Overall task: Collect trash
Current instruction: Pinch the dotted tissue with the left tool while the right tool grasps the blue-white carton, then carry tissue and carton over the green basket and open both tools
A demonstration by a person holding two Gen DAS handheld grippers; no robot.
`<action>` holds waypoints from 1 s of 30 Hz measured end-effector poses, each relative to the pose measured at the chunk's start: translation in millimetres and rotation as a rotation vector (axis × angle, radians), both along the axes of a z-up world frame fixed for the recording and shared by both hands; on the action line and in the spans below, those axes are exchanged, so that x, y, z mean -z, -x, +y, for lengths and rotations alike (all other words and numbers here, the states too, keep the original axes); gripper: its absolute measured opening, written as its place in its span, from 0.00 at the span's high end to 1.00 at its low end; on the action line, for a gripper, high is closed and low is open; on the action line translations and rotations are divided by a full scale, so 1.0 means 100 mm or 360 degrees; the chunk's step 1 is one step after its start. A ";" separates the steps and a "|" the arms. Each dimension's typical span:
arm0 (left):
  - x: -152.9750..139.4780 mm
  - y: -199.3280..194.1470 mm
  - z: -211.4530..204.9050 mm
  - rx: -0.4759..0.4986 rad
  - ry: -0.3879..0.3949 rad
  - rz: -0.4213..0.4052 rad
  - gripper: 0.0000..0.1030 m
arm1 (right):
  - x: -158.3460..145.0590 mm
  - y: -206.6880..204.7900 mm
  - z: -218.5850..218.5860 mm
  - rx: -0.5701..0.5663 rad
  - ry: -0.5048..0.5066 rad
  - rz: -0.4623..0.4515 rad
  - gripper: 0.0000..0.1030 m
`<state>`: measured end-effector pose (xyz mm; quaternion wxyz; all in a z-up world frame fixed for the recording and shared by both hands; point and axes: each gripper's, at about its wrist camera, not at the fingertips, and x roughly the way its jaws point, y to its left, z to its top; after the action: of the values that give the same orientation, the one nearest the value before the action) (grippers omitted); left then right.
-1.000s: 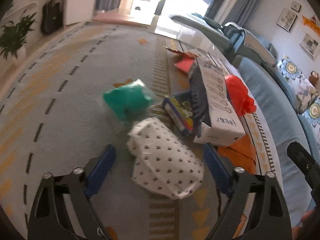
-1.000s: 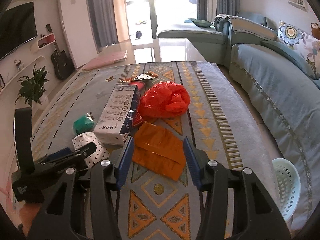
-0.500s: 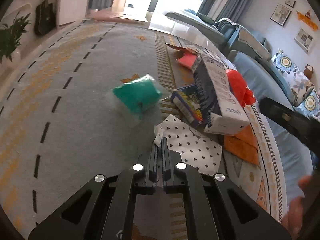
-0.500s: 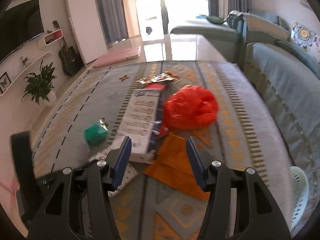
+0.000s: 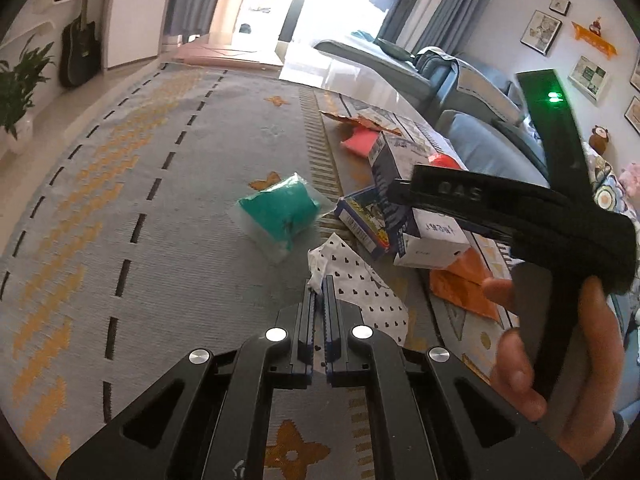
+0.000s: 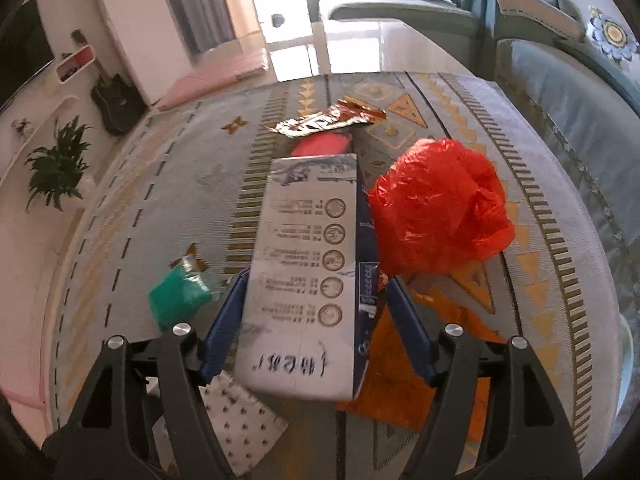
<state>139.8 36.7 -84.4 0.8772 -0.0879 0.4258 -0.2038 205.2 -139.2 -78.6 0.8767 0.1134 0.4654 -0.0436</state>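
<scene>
Trash lies on a patterned rug. My left gripper (image 5: 319, 284) is shut on the white heart-print wrapper (image 5: 360, 292), pinching its near edge; the wrapper also shows in the right wrist view (image 6: 240, 420). My right gripper (image 6: 316, 280) is open, its blue fingers (image 6: 224, 324) on either side of the long white and blue carton (image 6: 308, 264), seen also in the left wrist view (image 5: 424, 232). A teal packet (image 5: 280, 208) lies left of the carton. A red plastic bag (image 6: 436, 208) and orange paper (image 6: 400, 380) lie to its right.
A foil snack wrapper (image 6: 328, 120) and a pink packet (image 6: 324, 144) lie beyond the carton. A small blue box (image 5: 360, 220) leans beside it. A blue sofa (image 6: 568, 92) runs along the right. A white basket rim (image 6: 628, 356) is at the far right edge.
My left gripper closed on the heart-print wrapper. My right gripper moved left from over the orange paper and forward, so its open fingers now straddle the carton.
</scene>
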 end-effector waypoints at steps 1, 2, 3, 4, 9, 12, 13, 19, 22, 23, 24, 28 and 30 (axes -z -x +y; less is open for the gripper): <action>0.00 0.01 0.00 0.0009 0.0009 -0.0004 0.98 | 0.02 -0.02 -0.01 0.0003 -0.0011 0.0010 0.34; -0.01 0.01 -0.01 0.0016 0.0019 -0.0009 0.98 | 0.04 -0.03 -0.01 0.0003 -0.0015 0.0019 0.36; -0.02 0.02 -0.02 0.0024 0.0025 -0.0013 0.98 | 0.06 -0.04 -0.03 0.0000 -0.0020 0.0027 0.42; -0.04 0.03 -0.03 0.0034 0.0030 -0.0020 0.98 | 0.07 -0.05 -0.04 -0.0005 -0.0019 0.0036 0.43; -0.10 0.07 -0.09 0.0043 0.0040 -0.0035 0.98 | 0.03 0.00 -0.11 0.0004 0.0005 0.0010 0.44; -0.15 0.10 -0.12 0.0052 0.0056 -0.0046 0.98 | -0.05 0.10 -0.15 -0.0001 0.0025 -0.0045 0.44; -0.17 0.12 -0.14 0.0060 0.0063 -0.0056 0.98 | -0.09 0.14 -0.17 -0.0005 0.0021 -0.0060 0.44; -0.41 0.25 -0.30 0.0116 0.0089 -0.0116 0.98 | -0.41 0.48 -0.40 0.0052 -0.0003 -0.0176 0.44; -0.53 0.32 -0.41 0.0161 0.0121 -0.0149 0.98 | -0.57 0.70 -0.54 0.0090 0.0005 -0.0231 0.44; -0.57 0.35 -0.46 0.0177 0.0129 -0.0159 0.98 | -0.62 0.78 -0.59 0.0107 0.0008 -0.0246 0.44; -0.60 0.38 -0.52 0.0195 0.0135 -0.0169 0.98 | -0.66 0.84 -0.64 0.0119 0.0006 -0.0255 0.44; -0.76 0.53 -0.83 0.0274 0.0128 -0.0219 0.98 | -0.83 1.17 -0.93 0.0204 -0.0001 -0.0299 0.44; -0.81 0.57 -0.97 0.0316 0.0137 -0.0223 0.98 | -0.88 1.31 -1.07 0.0261 0.0033 -0.0293 0.44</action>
<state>82.9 -60.7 -3.5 0.8757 -0.0686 0.3610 -0.3132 73.8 -246.7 9.7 0.9104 0.1454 0.3717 -0.1093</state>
